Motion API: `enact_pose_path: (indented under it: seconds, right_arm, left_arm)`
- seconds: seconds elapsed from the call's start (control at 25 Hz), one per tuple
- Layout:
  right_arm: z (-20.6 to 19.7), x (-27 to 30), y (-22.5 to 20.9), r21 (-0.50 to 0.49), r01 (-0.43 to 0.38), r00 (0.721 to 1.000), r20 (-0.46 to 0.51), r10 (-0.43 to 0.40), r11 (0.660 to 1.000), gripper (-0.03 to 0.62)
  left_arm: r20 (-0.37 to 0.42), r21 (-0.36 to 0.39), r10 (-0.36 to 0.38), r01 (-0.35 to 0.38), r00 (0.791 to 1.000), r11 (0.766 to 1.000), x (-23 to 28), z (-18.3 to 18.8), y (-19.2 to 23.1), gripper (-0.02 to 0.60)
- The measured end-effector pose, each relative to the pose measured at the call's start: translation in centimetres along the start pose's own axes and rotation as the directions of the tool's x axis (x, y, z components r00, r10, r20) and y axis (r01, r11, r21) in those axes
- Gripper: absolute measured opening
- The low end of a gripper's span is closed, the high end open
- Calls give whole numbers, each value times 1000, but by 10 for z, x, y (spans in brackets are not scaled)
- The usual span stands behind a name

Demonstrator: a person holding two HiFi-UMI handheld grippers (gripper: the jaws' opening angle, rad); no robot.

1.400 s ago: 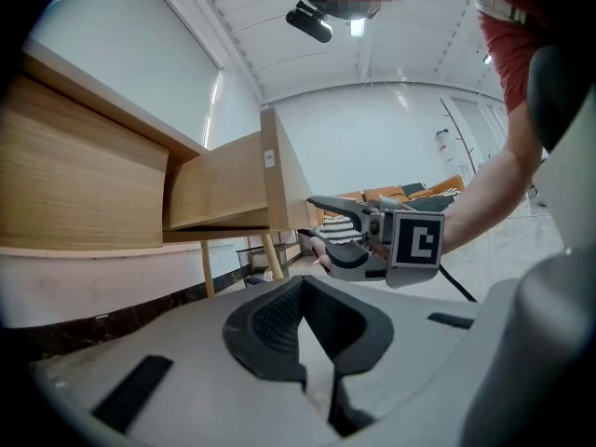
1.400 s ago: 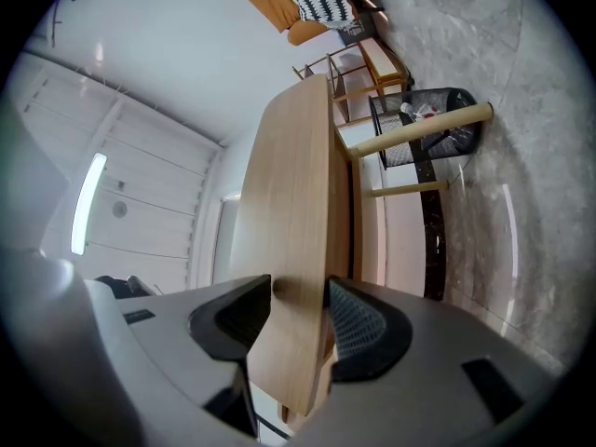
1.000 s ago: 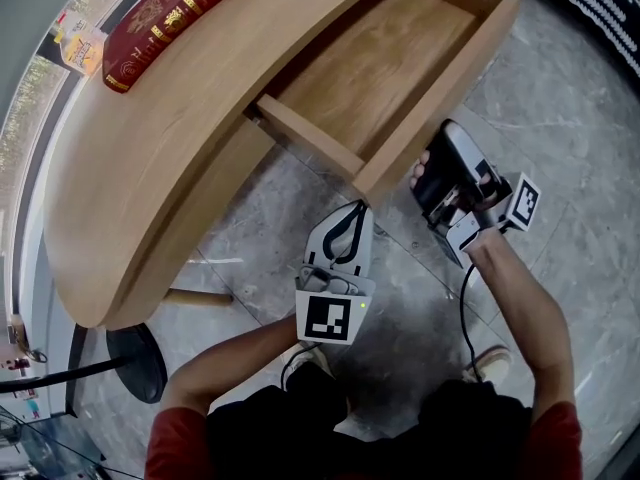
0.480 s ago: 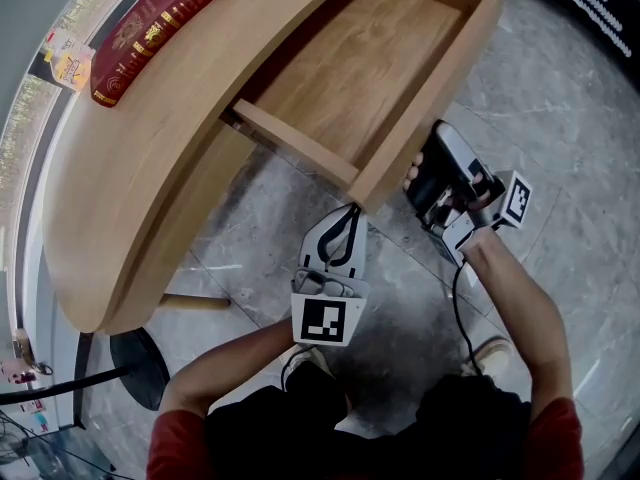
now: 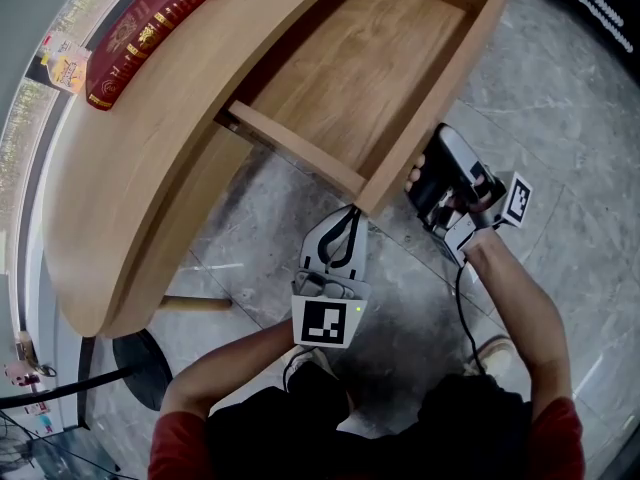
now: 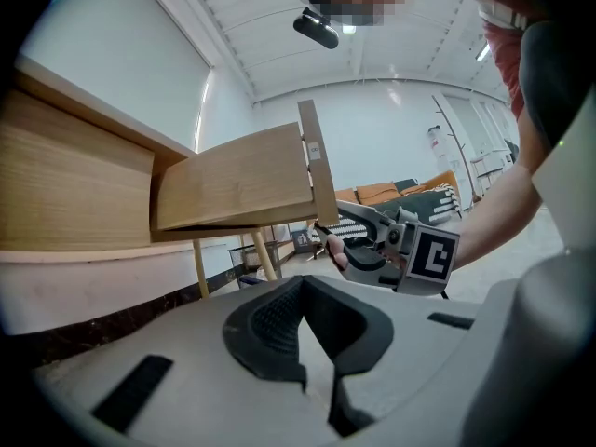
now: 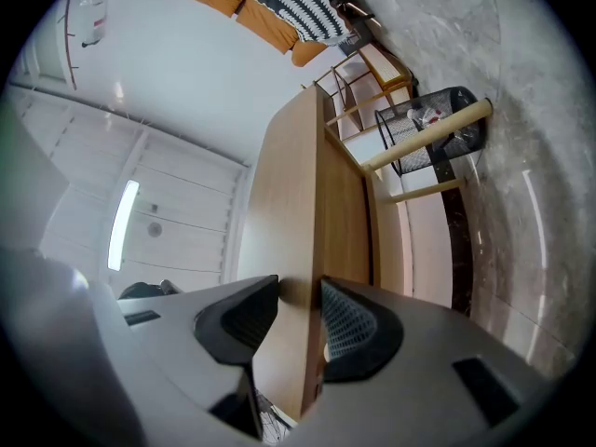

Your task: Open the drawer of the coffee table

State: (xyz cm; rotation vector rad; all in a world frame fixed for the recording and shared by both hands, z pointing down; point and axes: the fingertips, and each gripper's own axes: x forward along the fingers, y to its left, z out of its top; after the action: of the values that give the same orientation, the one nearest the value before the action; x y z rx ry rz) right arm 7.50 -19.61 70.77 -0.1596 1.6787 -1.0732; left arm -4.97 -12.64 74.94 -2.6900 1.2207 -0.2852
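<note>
The drawer (image 5: 360,68) of the bench (image 5: 130,178) stood pulled far out of the curved wooden body towards the near right, and its flat wooden bottom was bare. The right hand-held gripper (image 7: 300,301) was at the right side of the drawer, tilted upward from below, and its two dark pads pressed on the front panel (image 5: 440,93) from both faces. Its jaws had just been closing, with this panel between them. In the head view the hand (image 5: 470,208) around this gripper was just beside the near end of the panel. The left hand-held gripper (image 6: 304,285) hung over the grey stone floor (image 5: 560,118), just in front of the near corner of the drawer but apart from it (nothing was between its jaws, and their tips met). It pointed almost level towards the drawer's side, and its marker cube (image 5: 327,320) faced up to the head camera. On the far left part of the bench top a red book (image 5: 150,18) lay flat, well apart from the drawer and from both grippers.
</note>
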Motion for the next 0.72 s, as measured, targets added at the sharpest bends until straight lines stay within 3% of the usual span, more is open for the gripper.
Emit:
enact_pose_path:
  seconds: [0.12,0.36,0.48,0.72]
  right_arm:
    - [0,-3,-4,4,-1,1000,3,1,1000,146]
    - [0,-12,-14,23,-6,1000,25,6,1000,152]
    - [1,-15,-16,27,-13,1000,27,13,1000,152]
    - [1,-15,-17,3,-2,1000,14,2,1000,157]
  left_arm:
    - [-3,-17,6,-6,1000,1000,0,-4,2,7]
    - [-19,39,-23,24,1000,999,3,-5,-3,6]
    - [-18,9,-18,18,1000,1000,4,-6,-3,7]
    - [-29,17,-26,27,999,1000,6,-11,-3,8]
